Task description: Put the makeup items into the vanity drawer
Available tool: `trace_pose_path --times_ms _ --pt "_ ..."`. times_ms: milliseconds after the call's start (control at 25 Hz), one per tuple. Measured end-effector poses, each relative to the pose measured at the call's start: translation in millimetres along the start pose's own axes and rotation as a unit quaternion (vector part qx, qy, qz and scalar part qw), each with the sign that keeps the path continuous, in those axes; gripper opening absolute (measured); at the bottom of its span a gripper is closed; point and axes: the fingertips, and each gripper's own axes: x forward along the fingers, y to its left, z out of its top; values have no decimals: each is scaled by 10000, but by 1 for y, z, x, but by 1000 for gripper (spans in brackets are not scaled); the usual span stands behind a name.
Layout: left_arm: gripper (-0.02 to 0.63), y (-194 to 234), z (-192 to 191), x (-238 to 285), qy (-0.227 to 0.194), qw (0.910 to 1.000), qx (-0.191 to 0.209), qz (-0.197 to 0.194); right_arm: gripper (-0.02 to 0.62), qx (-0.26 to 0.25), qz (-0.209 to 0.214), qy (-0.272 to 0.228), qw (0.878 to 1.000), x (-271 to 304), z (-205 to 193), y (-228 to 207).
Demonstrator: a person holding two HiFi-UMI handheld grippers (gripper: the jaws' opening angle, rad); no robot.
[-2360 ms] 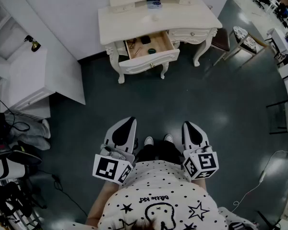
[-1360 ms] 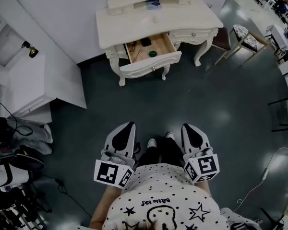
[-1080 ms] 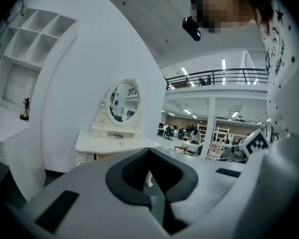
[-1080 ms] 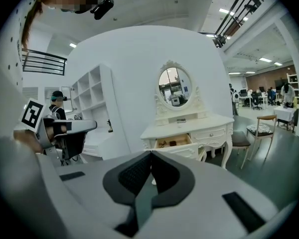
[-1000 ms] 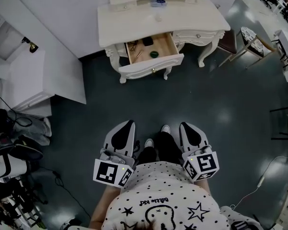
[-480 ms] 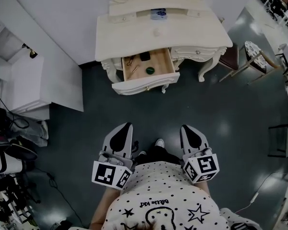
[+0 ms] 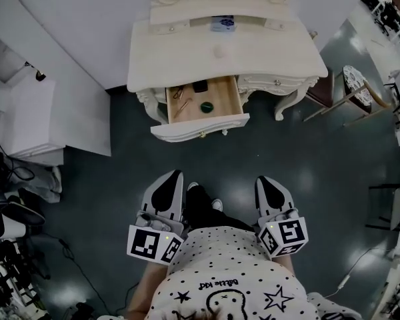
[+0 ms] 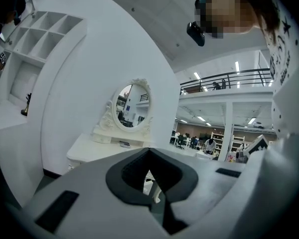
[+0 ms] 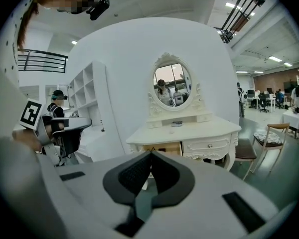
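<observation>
A cream vanity (image 7: 267,57) stands ahead against the white wall, with its wooden drawer (image 7: 201,100) pulled out. In the drawer lie a round green item (image 7: 205,107), a small black item (image 7: 200,86) and a thin metal tool (image 7: 177,93). On the vanity top rest a small pale round item (image 7: 218,51) and a blue-and-white box (image 7: 223,23). My left gripper (image 7: 176,174) and right gripper (image 7: 264,179) hang at waist height over the dark floor, far short of the vanity. Both are shut with nothing between the pads. The right gripper view faces the vanity (image 9: 189,129); the left gripper view catches its mirror (image 8: 131,106).
A white shelf unit (image 7: 33,112) stands to the left of the vanity, with cables and gear (image 7: 7,199) in the lower left. A wooden chair (image 7: 350,89) sits right of the vanity. Dark floor (image 7: 307,159) lies between me and the drawer.
The person has stepped toward the vanity, which now sits larger and more central in the head view. Both grippers stay shut and empty at the waist.
</observation>
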Motion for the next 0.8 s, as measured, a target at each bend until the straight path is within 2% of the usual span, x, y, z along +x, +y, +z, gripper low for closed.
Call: trace_pose_path --times_ms 240,440,640,800 --pt "2 33 10 28 44 10000 -22 -62 9 -145 -84 0 9999 41 24 5" --pt "2 57 33 51 90 9995 114 -286 9 -71 -195 -144 9997 70 54 13" --pt "2 89 54 66 -66 9996 118 -254 9 -114 -186 -132 9997 95 65 27" --pt "2 106 61 71 -135 9989 181 -417 9 -99 -210 -206 9995 114 71 39"
